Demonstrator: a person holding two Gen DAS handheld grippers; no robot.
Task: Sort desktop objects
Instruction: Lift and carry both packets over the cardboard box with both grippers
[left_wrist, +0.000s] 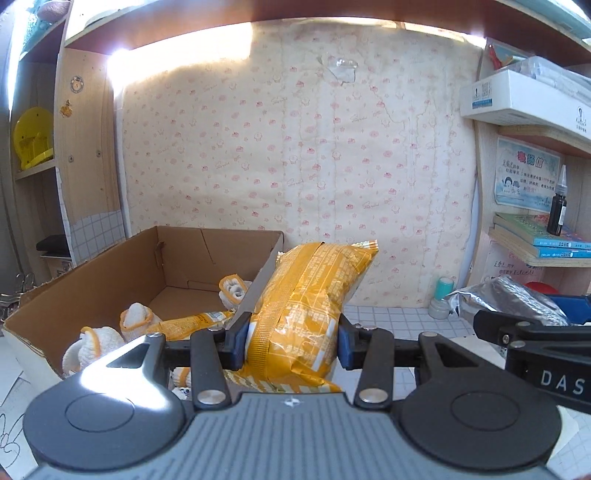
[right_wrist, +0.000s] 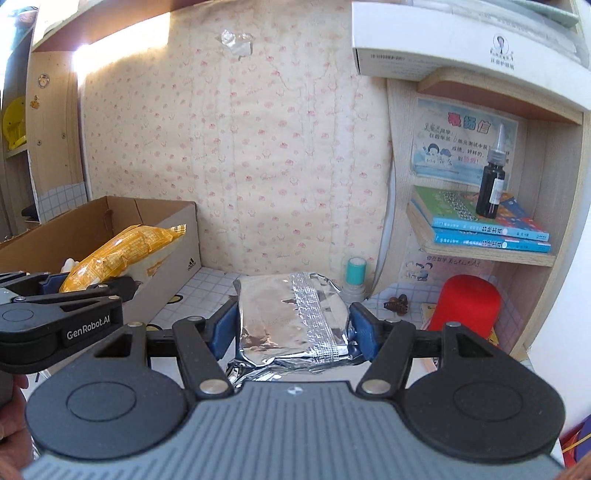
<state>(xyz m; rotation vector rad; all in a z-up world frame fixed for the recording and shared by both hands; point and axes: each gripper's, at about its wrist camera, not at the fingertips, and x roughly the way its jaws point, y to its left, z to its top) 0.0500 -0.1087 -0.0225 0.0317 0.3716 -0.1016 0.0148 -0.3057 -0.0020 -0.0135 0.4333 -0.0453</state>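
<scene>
I had the left gripper (left_wrist: 291, 341) clamped on the yellow packet (left_wrist: 306, 310) — long axis running away from me, far end just over the box's (left_wrist: 110, 266) right wall — while my right gripper (right_wrist: 293, 328), farther off, pinched the foil pack (right_wrist: 291, 317).

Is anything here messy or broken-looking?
Yes. On the flowery pink wallpaper, a crumpled scrap of clear tape is peeling off up high. The brown cardboard box has a torn spot on its inner wall, and white knitted gloves with orange cuffs lie jumbled inside.
</scene>
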